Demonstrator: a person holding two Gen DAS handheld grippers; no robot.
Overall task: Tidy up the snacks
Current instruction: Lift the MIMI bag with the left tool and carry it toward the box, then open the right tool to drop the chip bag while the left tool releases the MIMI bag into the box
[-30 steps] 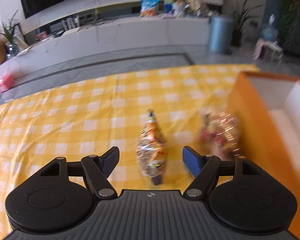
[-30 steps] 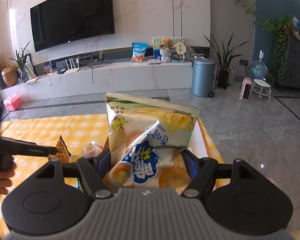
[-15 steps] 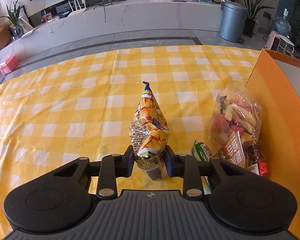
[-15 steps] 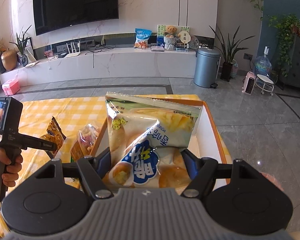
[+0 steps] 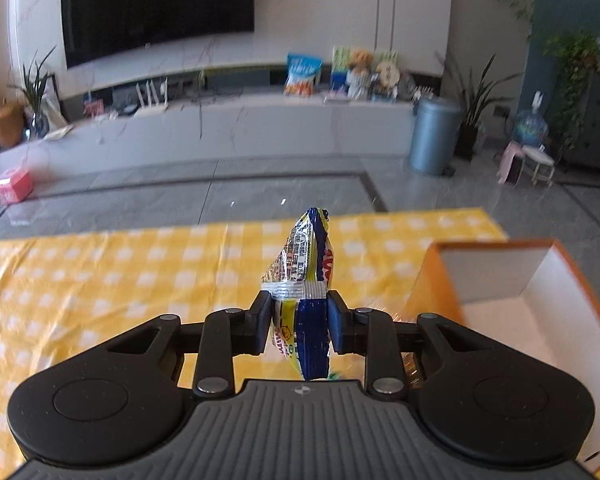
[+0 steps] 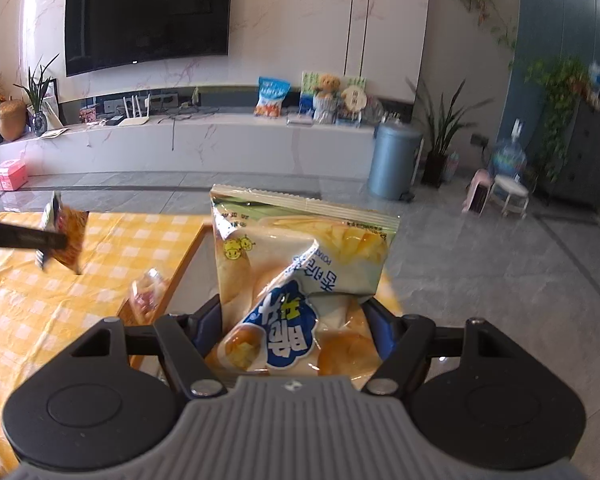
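Observation:
My left gripper (image 5: 299, 326) is shut on a small yellow and blue snack packet (image 5: 304, 280) and holds it up above the yellow checked tablecloth (image 5: 100, 280). The orange box (image 5: 540, 304) with a white inside stands to its right. My right gripper (image 6: 292, 332) is shut on a large pale potato chip bag (image 6: 300, 272), held over the box's left wall (image 6: 188, 256). In the right wrist view the left gripper (image 6: 40, 238) and its packet (image 6: 70, 240) show at far left, lifted off the table.
A clear bag of mixed snacks (image 6: 146, 294) lies on the tablecloth against the box's left wall. Beyond the table are grey floor, a white TV bench (image 5: 220, 128) and a blue bin (image 5: 434, 136).
My left gripper closed on the small packet and lifted it off the tablecloth, tilting up. My right gripper keeps hold of the chip bag and has shifted slightly over the box.

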